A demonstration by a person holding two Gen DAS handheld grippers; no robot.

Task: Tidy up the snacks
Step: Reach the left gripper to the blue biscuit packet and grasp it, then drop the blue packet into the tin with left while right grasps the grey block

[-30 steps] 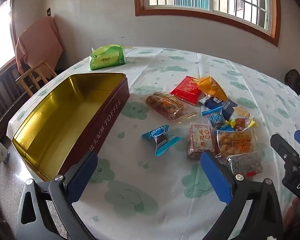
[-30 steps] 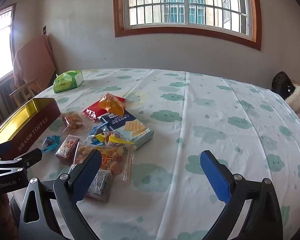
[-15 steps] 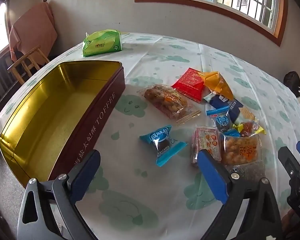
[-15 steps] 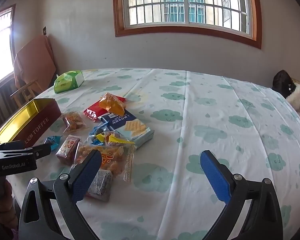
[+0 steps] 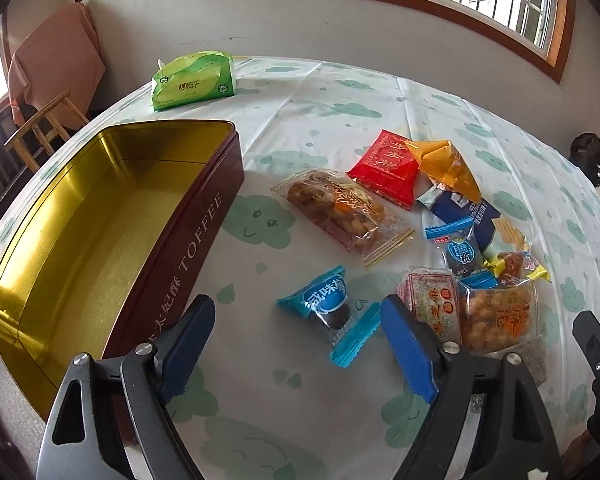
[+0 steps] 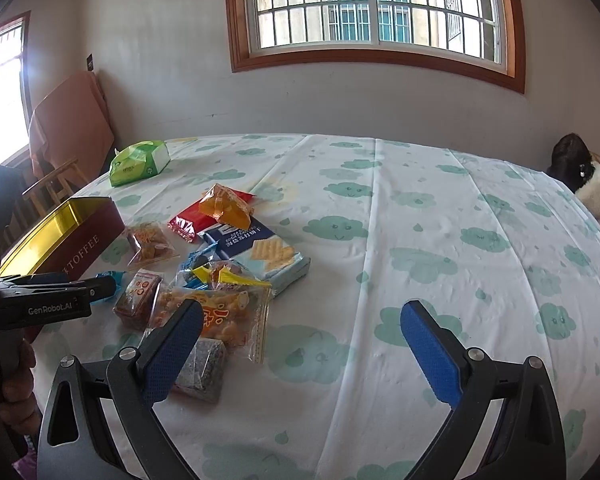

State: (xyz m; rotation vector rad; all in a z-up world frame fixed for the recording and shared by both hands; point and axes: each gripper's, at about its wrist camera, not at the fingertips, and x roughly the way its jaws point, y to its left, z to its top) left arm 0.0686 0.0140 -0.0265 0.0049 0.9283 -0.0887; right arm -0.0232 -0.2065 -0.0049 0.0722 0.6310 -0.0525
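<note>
An open maroon toffee tin [image 5: 188, 248] with a bare gold inside lies at the left of the table. A blue-wrapped candy [image 5: 328, 308] lies on the cloth just beyond my left gripper [image 5: 298, 314], in line with the gap. The jaws are closing and the pads do not touch the candy. To its right is a heap of snacks: a clear pastry packet [image 5: 340, 208], a red packet [image 5: 384, 166], an orange packet [image 5: 444, 164] and a fried-snack bag [image 5: 496, 316]. My right gripper [image 6: 303, 314] stands open over bare cloth, with the heap [image 6: 220, 276] at its left finger.
A green tissue pack [image 5: 192, 84] sits at the far left of the table [image 6: 420, 220]. A wooden chair [image 5: 40, 132] with a cloth over it stands by the wall. A person's head [image 6: 572, 160] shows past the table's right edge. A hand [image 6: 16, 376] holds the left gripper's handle.
My left gripper has moved forward and down toward the blue-wrapped candy, and its jaws have narrowed. The right gripper has stayed where it was, still open.
</note>
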